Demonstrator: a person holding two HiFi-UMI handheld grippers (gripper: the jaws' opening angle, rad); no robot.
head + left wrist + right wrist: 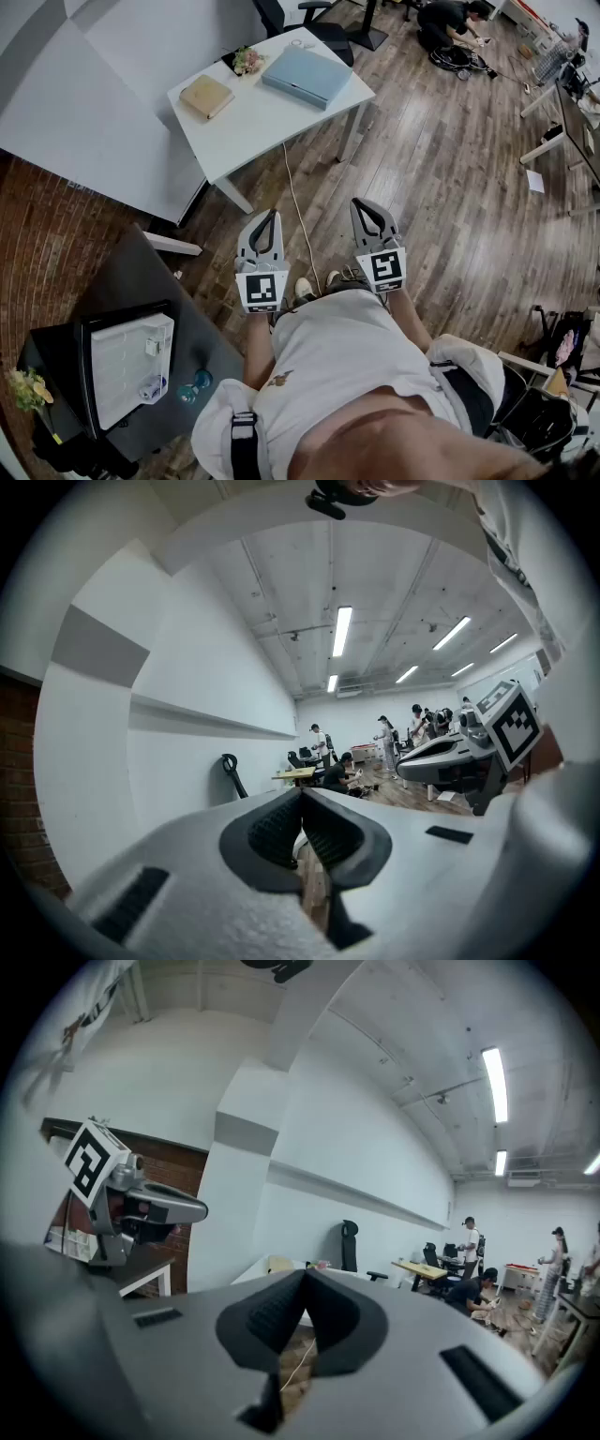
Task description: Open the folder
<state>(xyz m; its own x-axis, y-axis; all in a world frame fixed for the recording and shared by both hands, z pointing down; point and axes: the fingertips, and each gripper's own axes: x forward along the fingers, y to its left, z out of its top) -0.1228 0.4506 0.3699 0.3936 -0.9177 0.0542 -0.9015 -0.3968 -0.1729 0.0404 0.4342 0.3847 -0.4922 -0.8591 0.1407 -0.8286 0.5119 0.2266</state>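
Close to the person's white shirt (328, 347), the left gripper (266, 217) and right gripper (364, 204) hang over the wood-plank floor (441, 187), jaws shut, their ribbed dark pads meeting on nothing. Well ahead of both, the flat light-blue folder (307, 75) lies closed on a white table (272, 122), near a tan box (206, 95)

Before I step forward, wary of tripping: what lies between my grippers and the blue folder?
In the head view, brown wooden floor and a thin white cable, then the white table bearing the light blue folder.
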